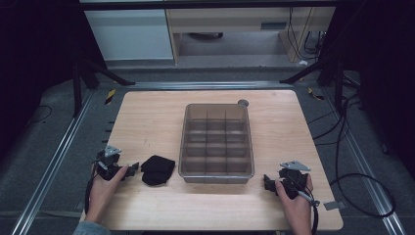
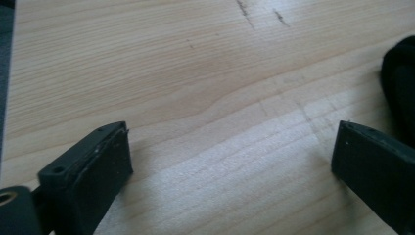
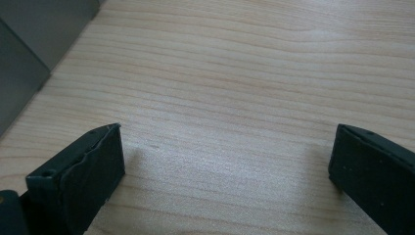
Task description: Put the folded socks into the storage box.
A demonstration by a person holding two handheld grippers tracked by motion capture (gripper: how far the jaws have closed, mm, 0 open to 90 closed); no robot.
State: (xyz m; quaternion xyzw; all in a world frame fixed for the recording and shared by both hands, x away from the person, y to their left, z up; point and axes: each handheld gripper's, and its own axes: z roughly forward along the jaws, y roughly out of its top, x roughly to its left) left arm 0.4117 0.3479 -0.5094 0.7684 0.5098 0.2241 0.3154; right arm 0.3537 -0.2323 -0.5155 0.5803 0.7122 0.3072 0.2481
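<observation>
My jaws stand wide apart on both sides with nothing between them, only bare wood under each pair. My left gripper (image 1: pixel 131 171) rests on the pale wooden table (image 1: pixel 161 122) near its front left corner, held in my left hand (image 1: pixel 105 188); my right gripper (image 1: pixel 268 182) sits near the front right, in my right hand (image 1: pixel 293 196).

Just beside my left gripper's tips lies the crumpled black cloth bundle (image 1: pixel 157 170), soft and folded on itself; in the left gripper view its dark edge (image 2: pixel 399 83) shows past one jaw. It sits close to the front left corner of the clear grey plastic divided organiser box (image 1: pixel 216 143), apart from it as far as I can tell. The box stands at the table's middle, its compartments empty, and its grey wall (image 3: pixel 29 44) shows in the right gripper view. A small grey round object (image 1: pixel 242 103) sits at the box's far right corner.

I judge the risks to be these: pinching only a top fold, so the cloth unrolls and drags; or pushing the bundle against the light box and shifting it. A narrow compartment could also catch the cloth on a divider.

I can read no brand, label or writing anywhere.
</observation>
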